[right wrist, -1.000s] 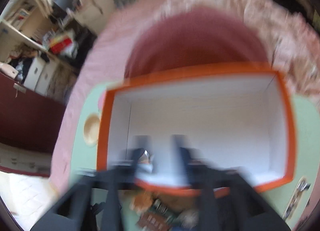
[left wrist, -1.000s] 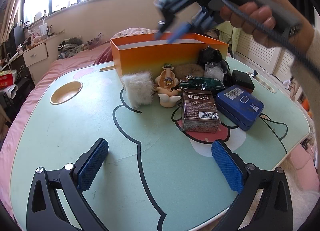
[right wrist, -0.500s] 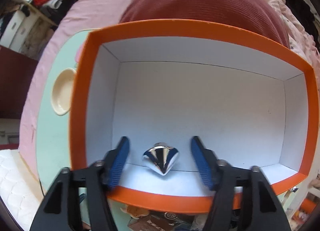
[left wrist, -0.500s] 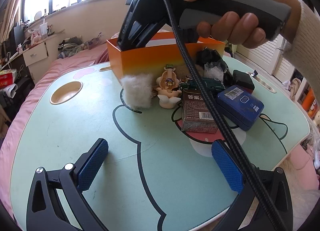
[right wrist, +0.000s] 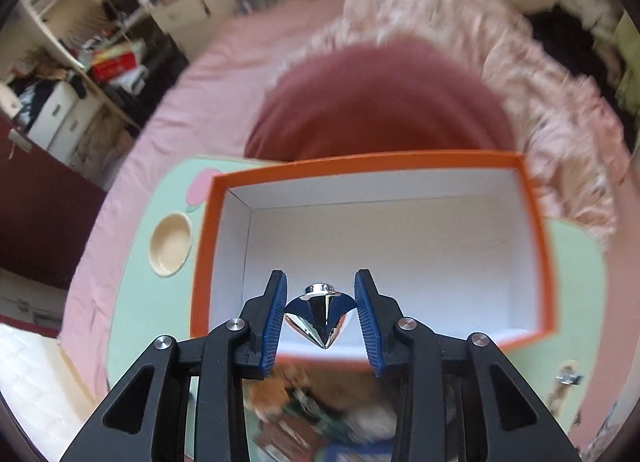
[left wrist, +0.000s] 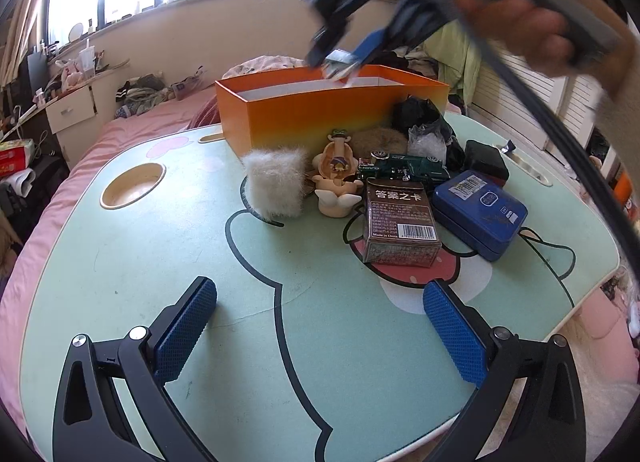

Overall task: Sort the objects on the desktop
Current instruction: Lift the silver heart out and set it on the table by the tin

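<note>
The right gripper [right wrist: 320, 314] has just been closing its jaws, now clenched on a silver spinning top [right wrist: 320, 312] above the orange box [right wrist: 536, 230]. The left gripper [left wrist: 320, 336] stands released over the bench [left wrist: 120, 262].

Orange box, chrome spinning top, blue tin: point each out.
orange box [right wrist: 538, 246], right wrist view, right rim.
chrome spinning top [right wrist: 320, 316], right wrist view, cone face between the pads.
blue tin [left wrist: 480, 208], left wrist view, lid centre.
</note>
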